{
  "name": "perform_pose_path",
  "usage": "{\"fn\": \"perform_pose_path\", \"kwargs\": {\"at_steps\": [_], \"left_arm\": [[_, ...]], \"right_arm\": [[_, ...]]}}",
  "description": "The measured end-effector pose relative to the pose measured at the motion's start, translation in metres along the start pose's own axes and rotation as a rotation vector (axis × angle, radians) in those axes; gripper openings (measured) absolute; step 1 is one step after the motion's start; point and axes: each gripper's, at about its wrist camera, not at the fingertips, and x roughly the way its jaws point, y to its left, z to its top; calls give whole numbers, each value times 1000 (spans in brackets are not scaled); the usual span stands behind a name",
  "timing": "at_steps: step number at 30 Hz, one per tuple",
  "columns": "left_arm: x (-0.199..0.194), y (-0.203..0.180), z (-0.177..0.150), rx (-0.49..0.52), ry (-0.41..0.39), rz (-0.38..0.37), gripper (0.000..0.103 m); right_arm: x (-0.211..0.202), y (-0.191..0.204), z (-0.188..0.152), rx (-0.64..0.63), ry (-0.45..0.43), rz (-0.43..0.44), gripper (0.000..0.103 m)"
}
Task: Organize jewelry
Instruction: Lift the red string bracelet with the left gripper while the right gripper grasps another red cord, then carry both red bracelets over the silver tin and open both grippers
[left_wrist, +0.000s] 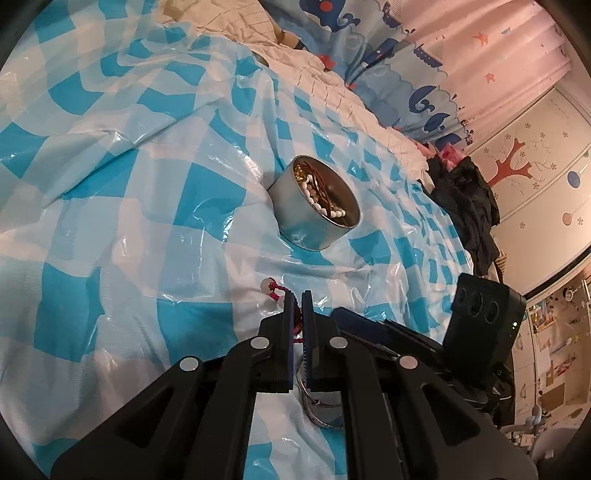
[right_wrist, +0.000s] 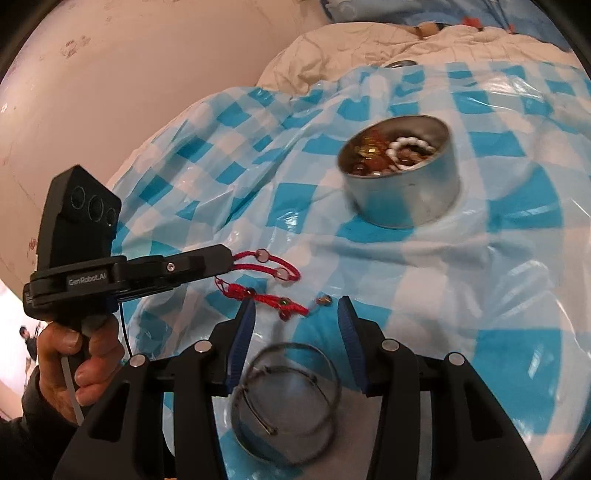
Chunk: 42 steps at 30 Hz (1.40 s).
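Surface: bed covered by blue-white checked plastic sheet (left_wrist: 147, 192), wrinkled and glossy.
Left claw (left_wrist: 296, 295): clamped shut on red cord bracelet (right_wrist: 275, 267); cord runs between the pads, a pale bead (left_wrist: 265, 284) pokes out left of the tips.
Right claw (right_wrist: 296, 308): jaws apart, gripping nothing; nothing between the pads.
Cord layout: in the right wrist view one end is in the left claw, the rest trails right across the sheet, ending just left of a small loose bead (right_wrist: 324, 300).
Tin (left_wrist: 314, 203): round metal tin, farther out on the bed, upright, already holding white beads and gold pieces.
Bangles (right_wrist: 284, 398): thin metal bangles lying on the sheet near the camera, under the right claw, partly overlapping; count unclear.
Step, judged: cord bracelet being lifted for carry to the tin; bangles and loose bead not yet stowed.
Risk 1: thin cord gripped by one end, could slip from the pads or swing and miss the tin.
Risk 2: trailing end may snag the loose bead or drag it along the slick sheet.
Risk 3: tin sits on soft bedding; a knock from a claw could tip it and spill contents.
Risk 4: bangles flat on plastic, hard to pinch; may skate away.
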Motion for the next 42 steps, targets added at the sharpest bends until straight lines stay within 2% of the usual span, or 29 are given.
{"fn": "perform_pose_path", "kwargs": {"at_steps": [2,3,4,6,13,17,20,21,22,24,25,26,27,28,29,31,35,41,42], "left_arm": [[1,0,0,4,7,0,3],[1,0,-1,4,9,3,3],[1,0,-2,4,8,6,3],[-1,3,0,-7,-2,13,3],[-14,17,4,-61,-58,43,3],[-14,18,4,-64,-60,44,3],[-13,16,3,-56,-52,40,3],[-12,16,3,-54,-49,39,3],[-12,16,3,-52,-46,38,3],[-10,14,2,-47,-41,38,3],[-9,12,2,-42,-39,39,3],[-8,11,1,-37,-37,39,3],[-7,9,0,-31,-35,41,3],[-6,7,0,-24,-33,44,3],[-5,4,0,-13,-30,49,3],[-3,0,-1,3,-27,57,3],[0,-7,-2,35,-28,82,3],[0,-16,-4,97,-38,146,3],[0,-18,-4,108,-40,157,3]], "right_arm": [[9,9,3,-39,15,-5,46],[14,13,4,-63,30,-21,37],[19,18,3,-95,53,-46,15],[24,21,0,-125,74,-79,6],[2,7,2,-82,10,-102,3],[-9,-4,2,-50,-10,-124,3],[-10,-7,4,-34,-3,-80,3],[-8,-6,4,-31,-1,-48,6],[-6,-4,4,-32,0,-38,36],[-3,3,4,-37,-20,-34,80],[-1,7,4,-56,-37,-38,79],[5,10,5,-69,-14,-44,79],[9,11,5,-74,2,-52,73],[16,12,4,-84,31,-67,57],[22,13,2,-99,64,-82,50],[30,19,-2,-154,93,-126,17],[19,20,-1,-167,36,-139,15],[-4,6,4,-93,-57,-114,14],[-8,5,5,-83,-72,-109,8]]}}
